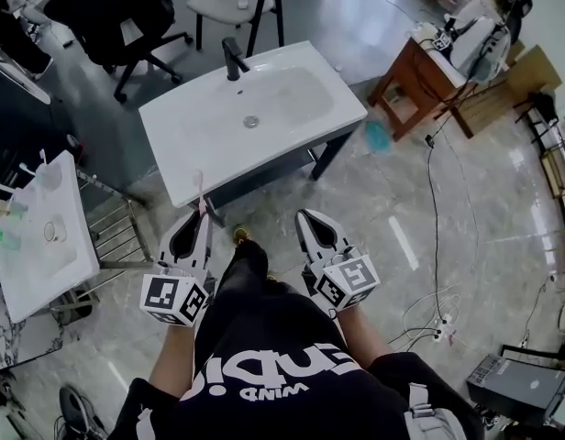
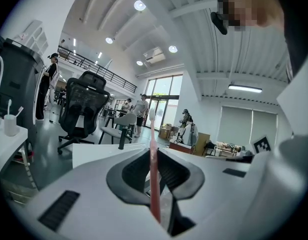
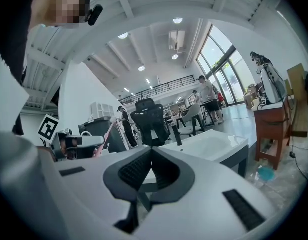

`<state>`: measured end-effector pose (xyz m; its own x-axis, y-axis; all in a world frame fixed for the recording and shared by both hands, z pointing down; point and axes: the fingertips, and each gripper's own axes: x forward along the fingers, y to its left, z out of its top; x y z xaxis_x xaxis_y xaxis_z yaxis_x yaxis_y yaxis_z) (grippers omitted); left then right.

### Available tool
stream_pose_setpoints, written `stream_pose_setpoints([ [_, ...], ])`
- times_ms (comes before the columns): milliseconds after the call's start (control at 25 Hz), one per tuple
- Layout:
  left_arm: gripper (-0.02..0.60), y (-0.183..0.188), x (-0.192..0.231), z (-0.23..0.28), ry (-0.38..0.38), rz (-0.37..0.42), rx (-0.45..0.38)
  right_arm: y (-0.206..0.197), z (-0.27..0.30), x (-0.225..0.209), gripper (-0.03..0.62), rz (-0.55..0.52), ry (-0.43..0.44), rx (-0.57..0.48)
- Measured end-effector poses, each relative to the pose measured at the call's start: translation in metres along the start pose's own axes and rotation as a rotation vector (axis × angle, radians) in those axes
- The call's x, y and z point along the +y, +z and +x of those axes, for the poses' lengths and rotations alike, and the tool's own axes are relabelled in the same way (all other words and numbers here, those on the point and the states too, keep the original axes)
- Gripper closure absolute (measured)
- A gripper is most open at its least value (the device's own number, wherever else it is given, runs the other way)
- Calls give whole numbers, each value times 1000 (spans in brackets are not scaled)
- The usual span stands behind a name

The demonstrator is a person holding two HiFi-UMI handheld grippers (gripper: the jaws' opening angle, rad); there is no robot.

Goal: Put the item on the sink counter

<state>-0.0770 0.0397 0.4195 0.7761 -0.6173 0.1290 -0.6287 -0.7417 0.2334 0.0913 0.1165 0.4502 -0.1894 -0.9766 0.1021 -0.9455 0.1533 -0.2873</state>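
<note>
Rising bristles-up along the jaws, a slim pink plastic toothbrush [image 2: 153, 181] is pinched in the closed left gripper [image 2: 153, 151], with the near edge of the white rectangular sink counter [image 1: 342, 102] just ahead. The right gripper [image 3: 150, 150], jaws together on nothing, rides alongside. The flat rim around the basin, clear of the black faucet [image 1: 233, 59], looks open for laying it down.

Glossy marble floor [image 1: 383, 200], black office chair [image 1: 127, 12], ceiling spotlights [image 2: 139, 5]
</note>
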Motion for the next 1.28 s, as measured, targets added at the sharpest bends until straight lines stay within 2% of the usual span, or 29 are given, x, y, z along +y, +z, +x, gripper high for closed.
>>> stream_pose_setpoints([
  [240,518,3,14,29,2,-3,4,6,27,-17,577,0,-1,11],
  [600,518,11,57,81,17,-13,1,16,90,-39,577,-15,21,30],
  [960,518,31,110,141,75,-20,8,41,177,-66,577,-44,90,69],
  [1280,518,51,146,163,105,-24,11,55,242,-65,577,-56,154,88],
])
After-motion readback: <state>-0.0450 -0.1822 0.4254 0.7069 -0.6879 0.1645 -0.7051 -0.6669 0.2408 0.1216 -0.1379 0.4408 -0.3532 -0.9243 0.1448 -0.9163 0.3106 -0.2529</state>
